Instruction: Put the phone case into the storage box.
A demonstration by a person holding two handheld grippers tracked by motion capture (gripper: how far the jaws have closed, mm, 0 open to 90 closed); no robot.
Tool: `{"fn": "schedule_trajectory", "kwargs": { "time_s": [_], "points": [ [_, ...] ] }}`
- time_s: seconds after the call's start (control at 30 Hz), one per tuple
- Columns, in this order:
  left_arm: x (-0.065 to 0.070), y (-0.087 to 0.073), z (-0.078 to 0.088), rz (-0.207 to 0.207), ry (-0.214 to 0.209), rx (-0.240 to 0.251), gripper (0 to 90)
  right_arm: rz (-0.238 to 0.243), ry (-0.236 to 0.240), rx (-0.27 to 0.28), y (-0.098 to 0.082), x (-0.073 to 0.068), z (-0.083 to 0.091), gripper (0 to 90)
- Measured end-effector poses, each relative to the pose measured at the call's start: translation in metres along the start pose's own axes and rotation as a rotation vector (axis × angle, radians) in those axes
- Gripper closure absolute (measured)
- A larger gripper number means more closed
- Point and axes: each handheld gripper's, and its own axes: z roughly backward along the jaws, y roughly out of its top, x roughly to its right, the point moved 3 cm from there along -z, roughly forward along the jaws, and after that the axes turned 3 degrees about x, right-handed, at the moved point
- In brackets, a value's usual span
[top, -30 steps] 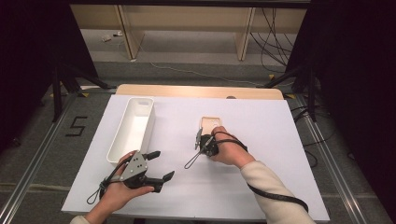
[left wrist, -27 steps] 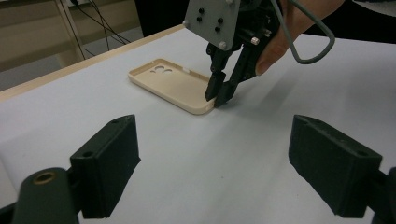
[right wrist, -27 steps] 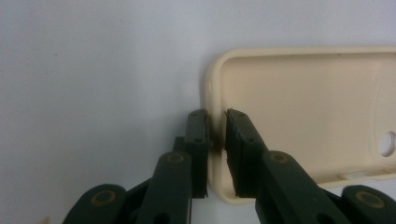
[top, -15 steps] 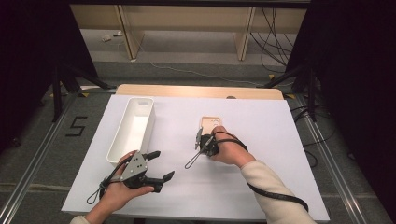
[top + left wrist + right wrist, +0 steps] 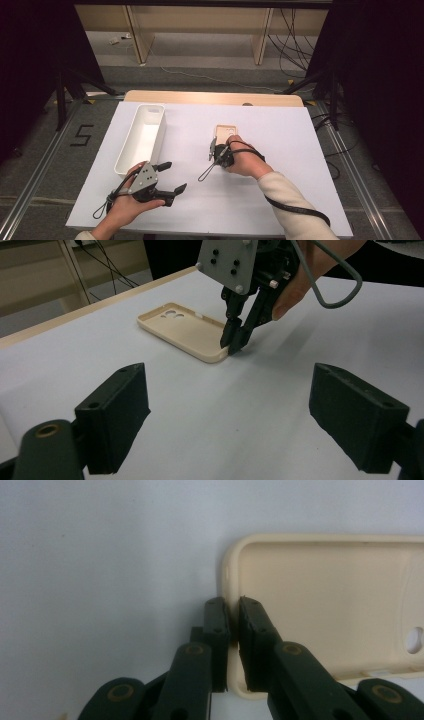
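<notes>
A cream phone case (image 5: 226,132) lies hollow side up on the white table, right of centre. My right gripper (image 5: 214,150) points down at its near end. In the right gripper view its jaws (image 5: 234,610) straddle the case's (image 5: 325,605) short rim wall and have just been closing, the pads now pinching the wall. The left gripper view shows that gripper (image 5: 235,340) tilted over the case's (image 5: 180,330) near corner. My left gripper (image 5: 175,176) rests near the front left of the table, open with nothing between its fingers (image 5: 120,415).
A long white tray (image 5: 131,159) stands at the left of the table, just beyond my left hand. A wooden strip (image 5: 210,97) runs along the table's far edge. The right gripper's cable (image 5: 295,210) trails over the sleeve.
</notes>
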Motion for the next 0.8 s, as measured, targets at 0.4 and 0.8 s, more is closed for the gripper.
{"fn": "schedule_trajectory", "kwargs": {
  "time_s": [0.4, 0.8],
  "points": [
    [0.0001, -0.0001, 0.0, 0.001, -0.001, -0.001, 15.6, 0.002, 0.0, 0.012, -0.0008, -0.0009, 0.0002, 85.0],
    [0.0001, -0.0002, -0.0002, 0.001, -0.001, -0.001, 15.6, -0.003, -0.014, 0.049, -0.0051, -0.0005, 0.0052, 87.3]
  ]
}}
